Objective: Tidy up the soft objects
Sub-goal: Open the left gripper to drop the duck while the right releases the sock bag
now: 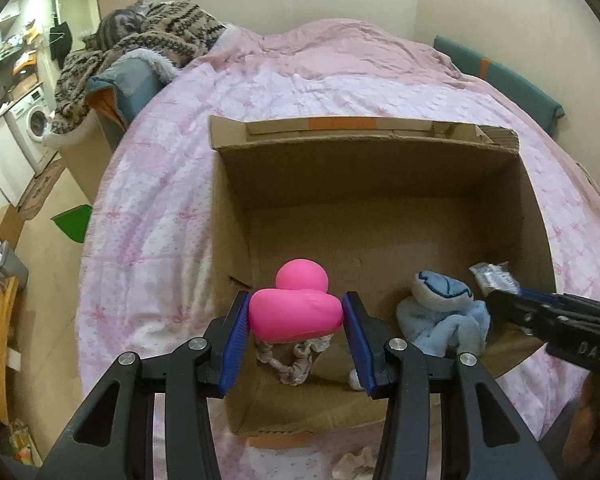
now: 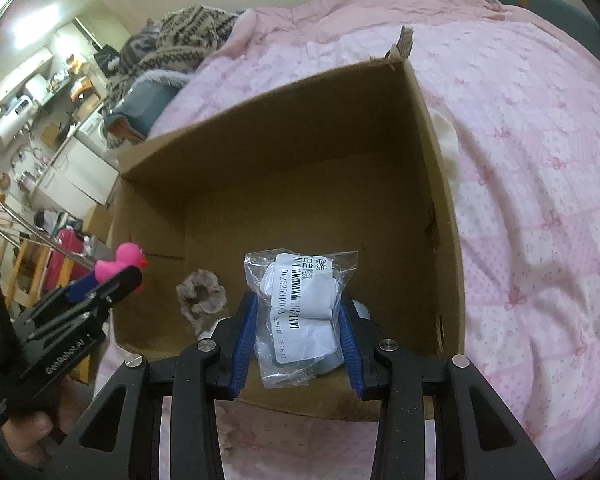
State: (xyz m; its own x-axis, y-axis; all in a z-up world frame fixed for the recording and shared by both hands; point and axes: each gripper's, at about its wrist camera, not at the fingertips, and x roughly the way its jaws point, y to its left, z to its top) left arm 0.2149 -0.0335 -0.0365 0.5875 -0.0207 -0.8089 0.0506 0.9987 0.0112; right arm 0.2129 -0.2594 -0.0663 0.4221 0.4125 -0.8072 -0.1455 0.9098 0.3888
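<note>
An open cardboard box lies on the pink bed. My left gripper is shut on a pink rubber duck and holds it over the box's near left part. A light blue plush and a beige scrunchie lie on the box floor below. My right gripper is shut on a clear plastic bag with a white labelled item and holds it over the box. The scrunchie and the duck show to the left in the right wrist view.
The pink patterned bedspread surrounds the box. A patterned blanket with a cat lies at the bed's far left. A washing machine and kitchen clutter stand left. A white soft item lies beside the box's right wall.
</note>
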